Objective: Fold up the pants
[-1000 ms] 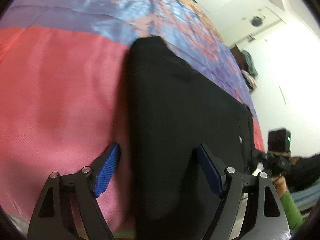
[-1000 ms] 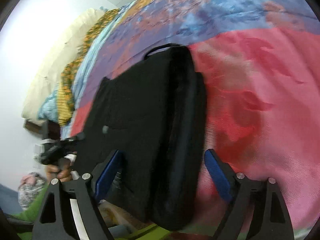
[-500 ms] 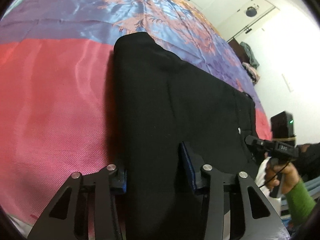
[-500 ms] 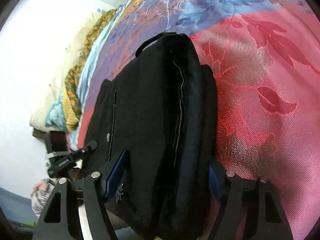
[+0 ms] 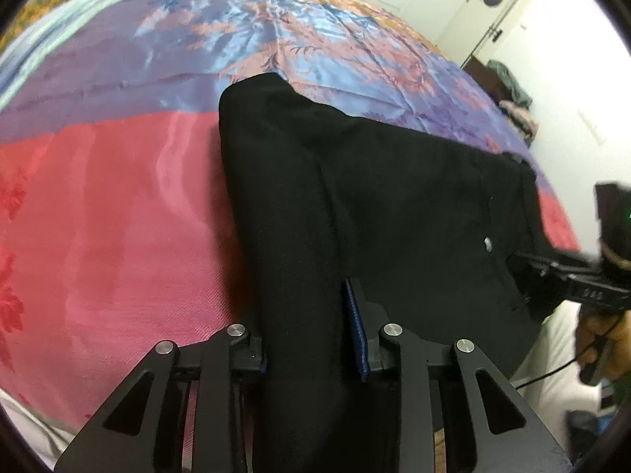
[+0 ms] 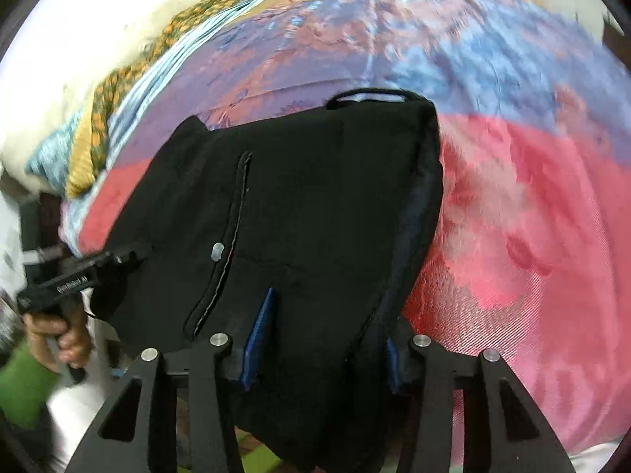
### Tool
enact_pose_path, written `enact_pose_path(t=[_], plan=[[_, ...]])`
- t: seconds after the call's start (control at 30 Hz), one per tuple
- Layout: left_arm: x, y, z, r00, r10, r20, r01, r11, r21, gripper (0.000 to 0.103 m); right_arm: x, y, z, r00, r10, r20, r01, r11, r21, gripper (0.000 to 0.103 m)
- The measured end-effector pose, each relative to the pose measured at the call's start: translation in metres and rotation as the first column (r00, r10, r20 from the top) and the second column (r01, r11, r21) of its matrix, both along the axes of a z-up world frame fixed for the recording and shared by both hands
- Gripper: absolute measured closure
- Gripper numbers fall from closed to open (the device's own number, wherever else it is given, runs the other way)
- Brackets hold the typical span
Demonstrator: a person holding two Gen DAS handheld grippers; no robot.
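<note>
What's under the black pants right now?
The red, purple and blue bedspread shows around the black pants. Whatever lies directly beneath the fabric is covered.

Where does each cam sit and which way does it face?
Left wrist: on the left hand-held gripper, looking along its fingers over the black pants on the bedspread; the right hand-held gripper and its hand show at the right edge.
Right wrist: on the right hand-held gripper, looking over the same pants toward the pillows; the left hand-held gripper and green sleeve show at left.
Shared: pants, bedspread, each other's gripper.
</note>
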State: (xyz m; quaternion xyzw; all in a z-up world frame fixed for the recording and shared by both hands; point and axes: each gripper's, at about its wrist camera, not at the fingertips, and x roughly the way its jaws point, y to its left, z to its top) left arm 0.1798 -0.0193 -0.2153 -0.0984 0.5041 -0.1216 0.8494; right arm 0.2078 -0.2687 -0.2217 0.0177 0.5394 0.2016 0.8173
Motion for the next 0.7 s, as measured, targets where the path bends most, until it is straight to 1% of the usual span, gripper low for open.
enact_pose_path(t=[0.07,0.17,0.27,0.47,0.7], plan=[[-0.002,-0.005,0.004,1.000,-0.004,0.013,0.004,0.999,0.037,0.077,-0.002,0.002,0.002,1.000,0.005,0.019,-0.005,1.000,-0.022,0.057],[-0.007,-0.009,0.013,0.999,0.001,0.035,-0.003,0.998,0.067,0.079,-0.002,-0.009,0.004,1.000,-0.021,0.013,0.020,0.999,0.040,0.060],[-0.010,-0.010,0.019,0.999,0.005,0.050,-0.009,0.997,0.075,0.080,-0.005,-0.017,0.006,1.000,-0.027,0.005,0.027,0.995,0.092,0.062],[-0.012,-0.019,0.023,0.999,0.011,0.047,-0.018,0.988,0.153,0.080,-0.010,0.003,0.011,0.999,0.003,0.038,-0.004,0.999,0.036,0.063],[-0.013,-0.022,0.024,0.999,0.022,0.034,-0.028,0.982,0.185,0.080,-0.007,0.004,0.010,1.000,0.008,0.026,-0.009,0.999,0.042,0.063]])
